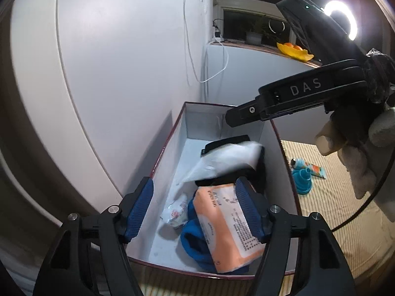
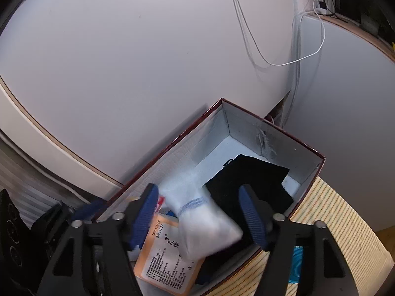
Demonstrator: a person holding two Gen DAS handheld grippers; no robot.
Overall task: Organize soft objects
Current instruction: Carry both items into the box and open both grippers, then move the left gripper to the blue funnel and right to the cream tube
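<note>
An open cardboard box (image 1: 170, 148) with white inner walls stands against the wall. Inside lie an orange tissue pack (image 1: 222, 224), a blue cloth (image 1: 195, 244), a small white packet (image 1: 176, 211), a black cloth (image 1: 249, 170) and a blurred white cloth (image 1: 227, 162). My left gripper (image 1: 195, 212) is open above the box's near end, empty. My right gripper (image 2: 198, 218) is open above the box (image 2: 276, 135); the white cloth (image 2: 205, 224) is blurred between its fingers, over the orange pack (image 2: 167, 259) and black cloth (image 2: 249, 182). The right gripper's body (image 1: 291, 96) shows in the left wrist view.
The box sits on a striped mat (image 1: 345, 197) in a wall corner. Blue and orange toys (image 1: 303, 175) lie on the mat right of the box. A windowsill (image 1: 259, 44) with a plant, a yellow bowl and a ring light (image 1: 343, 17) is behind. White cables (image 2: 284, 61) hang on the wall.
</note>
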